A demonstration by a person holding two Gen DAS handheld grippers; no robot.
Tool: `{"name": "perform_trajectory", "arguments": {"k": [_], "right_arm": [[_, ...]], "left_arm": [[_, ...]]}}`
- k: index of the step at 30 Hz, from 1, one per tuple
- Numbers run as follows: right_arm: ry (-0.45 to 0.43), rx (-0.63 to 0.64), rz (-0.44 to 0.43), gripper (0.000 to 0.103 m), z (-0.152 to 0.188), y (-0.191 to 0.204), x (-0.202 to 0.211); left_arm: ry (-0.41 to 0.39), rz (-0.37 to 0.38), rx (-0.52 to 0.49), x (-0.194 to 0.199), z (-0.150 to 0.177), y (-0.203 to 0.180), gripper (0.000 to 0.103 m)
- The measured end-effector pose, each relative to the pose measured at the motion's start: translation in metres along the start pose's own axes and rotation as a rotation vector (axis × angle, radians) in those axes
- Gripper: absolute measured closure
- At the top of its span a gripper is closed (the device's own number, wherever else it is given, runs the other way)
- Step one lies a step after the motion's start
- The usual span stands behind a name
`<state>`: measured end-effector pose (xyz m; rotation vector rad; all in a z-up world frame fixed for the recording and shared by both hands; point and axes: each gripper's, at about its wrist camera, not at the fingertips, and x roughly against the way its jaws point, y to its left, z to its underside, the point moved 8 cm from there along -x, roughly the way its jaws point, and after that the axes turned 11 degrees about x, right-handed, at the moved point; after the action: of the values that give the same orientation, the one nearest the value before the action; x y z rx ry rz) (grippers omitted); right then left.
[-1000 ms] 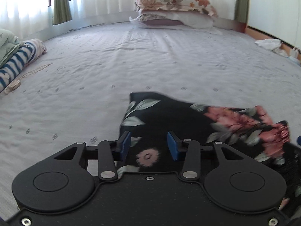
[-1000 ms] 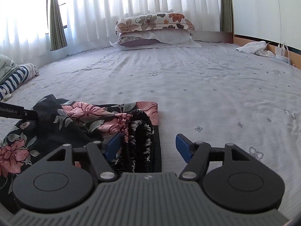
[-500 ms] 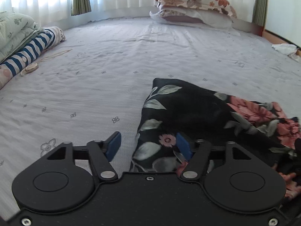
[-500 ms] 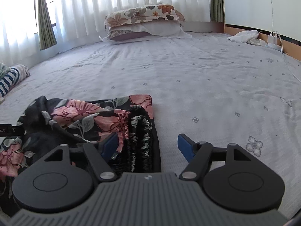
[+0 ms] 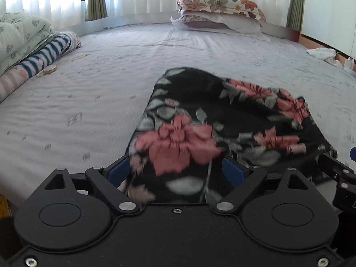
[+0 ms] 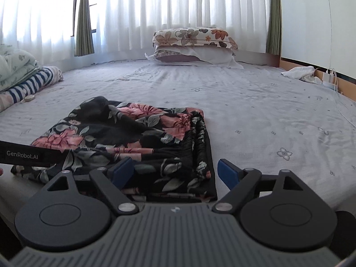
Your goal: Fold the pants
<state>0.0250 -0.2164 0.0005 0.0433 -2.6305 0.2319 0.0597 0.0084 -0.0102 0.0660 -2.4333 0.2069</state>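
Pale bedsheet [image 6: 255, 102] carries the floral pants [image 6: 138, 142], folded into a compact stack at 12 o'clock. Both the left gripper [image 5: 175, 170] and right gripper [image 6: 175, 170] have jaws released, straddling the near edge. Folding looks nearly finished; next likely calls for smoothing or withdrawing.

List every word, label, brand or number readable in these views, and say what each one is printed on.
"GenRobot.AI": white letters on the side of the left gripper, seen at the left edge of the right wrist view, beside the floral pants.
Yellow label at the left wrist view's left edge: cut off, unreadable.
No other text visible.
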Motion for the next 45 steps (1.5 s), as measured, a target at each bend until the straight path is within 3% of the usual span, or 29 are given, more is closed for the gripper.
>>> {"name": "perform_trajectory", "arguments": {"k": [6,11,22,45], "right_arm": [[0.064,0.012,-0.015,0.011,0.019,0.011,0.000],[0.127,0.018,0.007,0.010,0.032,0.011,-0.013],[0.147,0.020,0.015,0.001,0.036,0.013,-0.023],[0.148,0.021,0.013,0.000,0.037,0.013,-0.024]], "left_arm": [[0.064,0.002,0.015,0.005,0.031,0.003,0.006],[0.064,-0.014,-0.002,-0.001,0.034,0.001,0.000],[0.075,-0.012,0.002,-0.008,0.032,0.001,0.000],[0.102,-0.005,0.020,-0.012,0.031,0.001,0.000]]}}
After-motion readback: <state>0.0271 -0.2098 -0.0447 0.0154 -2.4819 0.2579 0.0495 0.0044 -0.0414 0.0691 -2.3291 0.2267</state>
